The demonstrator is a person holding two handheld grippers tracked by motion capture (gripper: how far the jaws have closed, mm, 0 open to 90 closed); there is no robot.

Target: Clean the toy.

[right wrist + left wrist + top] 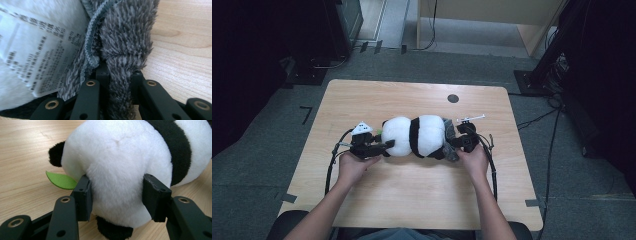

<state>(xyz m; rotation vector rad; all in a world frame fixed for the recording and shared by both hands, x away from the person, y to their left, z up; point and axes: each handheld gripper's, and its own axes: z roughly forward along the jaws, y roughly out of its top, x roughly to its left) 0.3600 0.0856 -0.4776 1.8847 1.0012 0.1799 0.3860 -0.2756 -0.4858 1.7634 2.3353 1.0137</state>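
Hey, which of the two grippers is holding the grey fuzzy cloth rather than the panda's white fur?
The right gripper, at the panda's tagged end: its jaws pinch a fold of the grey cloth. The left gripper squeezes the white plush near the green leaf.

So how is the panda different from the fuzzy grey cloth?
The panda is plump, round and black-and-white; the grey cloth is thin, floppy and shaggy. The left gripper squeezes the panda's white body, while the right gripper pinches a fold of the cloth. Both are soft and furry.

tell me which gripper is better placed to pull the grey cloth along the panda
Right. The right gripper is shut on the grey cloth at the panda's end; the left gripper pinches its white body.
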